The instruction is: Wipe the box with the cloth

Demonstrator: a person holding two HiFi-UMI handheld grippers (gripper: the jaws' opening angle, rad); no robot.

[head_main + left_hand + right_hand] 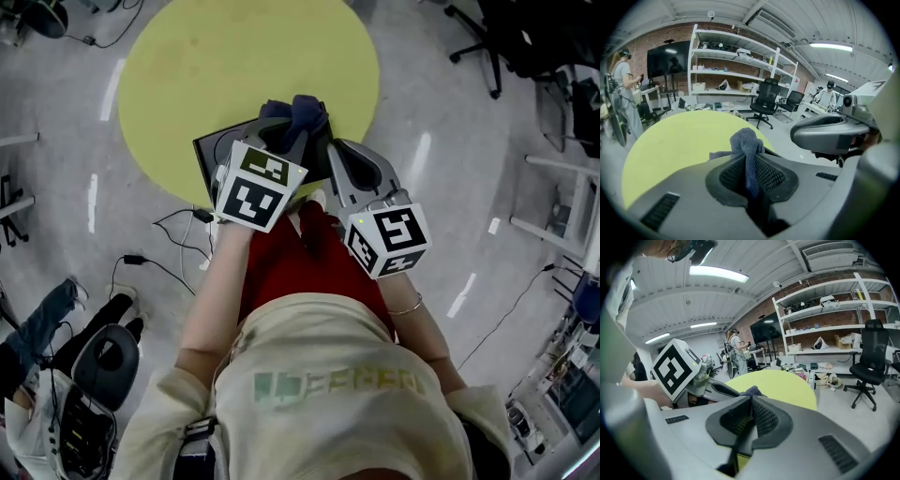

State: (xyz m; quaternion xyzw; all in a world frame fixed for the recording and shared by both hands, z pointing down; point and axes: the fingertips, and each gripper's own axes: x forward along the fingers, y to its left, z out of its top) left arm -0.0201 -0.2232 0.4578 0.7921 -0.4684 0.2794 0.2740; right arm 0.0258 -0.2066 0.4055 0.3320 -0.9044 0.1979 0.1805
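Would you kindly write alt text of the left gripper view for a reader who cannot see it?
The left gripper has its grey fingers shut on a dark blue cloth, which bunches up above them before a round yellow-green table. The right gripper juts in from the right; white shelves and black office chairs stand behind.

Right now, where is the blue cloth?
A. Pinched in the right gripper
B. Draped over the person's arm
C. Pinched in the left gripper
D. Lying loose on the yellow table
C: the left gripper view shows the blue cloth clamped between the jaws of the left gripper, while the right gripper is shut with nothing between its jaws.
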